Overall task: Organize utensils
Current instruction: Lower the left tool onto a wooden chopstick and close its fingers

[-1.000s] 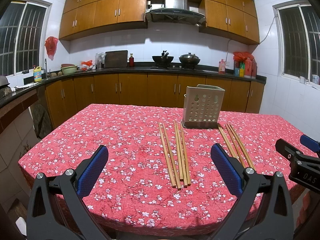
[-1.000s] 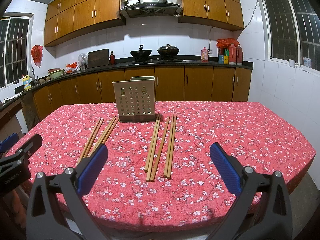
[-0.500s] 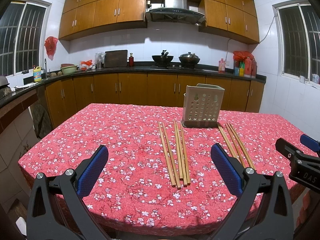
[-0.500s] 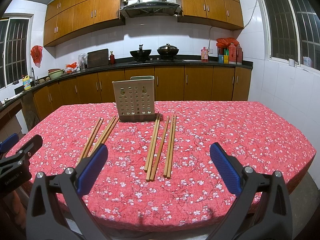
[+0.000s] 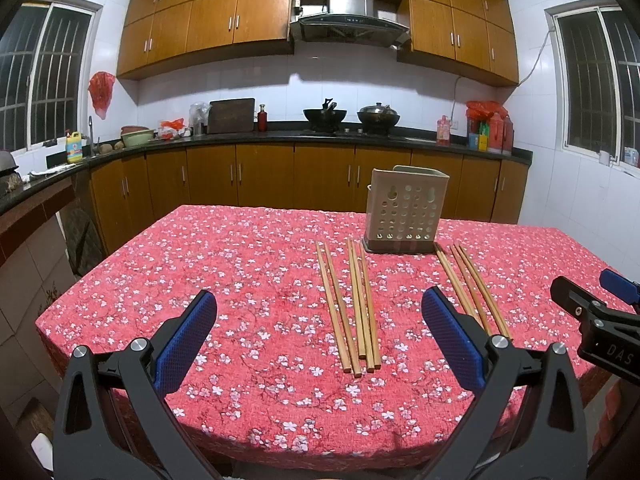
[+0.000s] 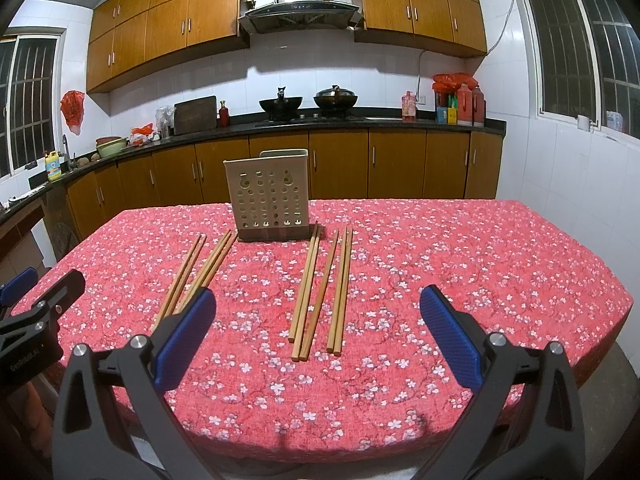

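A beige perforated utensil holder (image 5: 405, 210) stands upright on the red floral tablecloth (image 5: 248, 264); it also shows in the right wrist view (image 6: 268, 196). Several wooden chopsticks lie flat in two groups in front of it: one group (image 5: 352, 304) left of the holder, the other (image 5: 472, 292) to its right. In the right wrist view these groups lie at left (image 6: 196, 272) and at centre (image 6: 320, 288). My left gripper (image 5: 320, 336) is open and empty above the table's near edge. My right gripper (image 6: 316, 336) is open and empty, also at the near edge.
The table stands in a kitchen with wooden cabinets and a black counter (image 5: 280, 136) behind, bearing woks, bottles and a cutting board. The right gripper shows at the left view's right edge (image 5: 600, 320); the left gripper shows at the right view's left edge (image 6: 32, 320).
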